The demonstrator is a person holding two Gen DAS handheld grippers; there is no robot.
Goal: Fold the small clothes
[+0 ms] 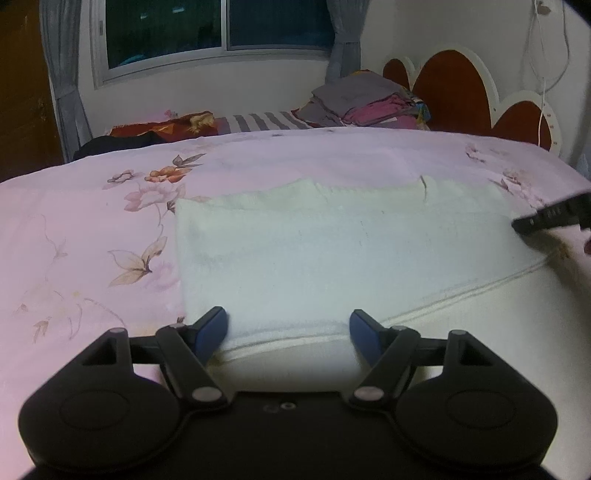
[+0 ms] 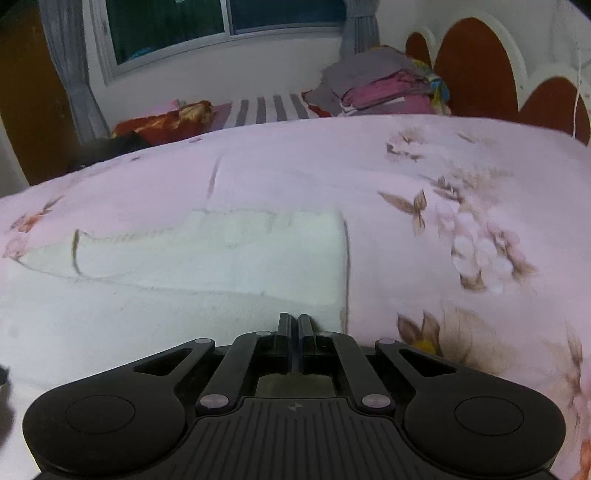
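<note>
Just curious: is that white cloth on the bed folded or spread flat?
Folded, at least partly. The cloth shows a second layer, its edge running across it, and a doubled edge by the left tongs.

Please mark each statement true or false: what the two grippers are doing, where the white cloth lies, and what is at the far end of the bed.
1. The left gripper is wide open. True.
2. The right gripper is wide open. False: its fingers are pressed together at the near edge of the white cloth; whether it pinches the cloth is unclear.
3. The white cloth lies on a pink floral bedsheet. True.
4. The white cloth hangs from the window. False: it lies flat on the bed.
5. A pile of folded clothes sits by the headboard. True.
</note>
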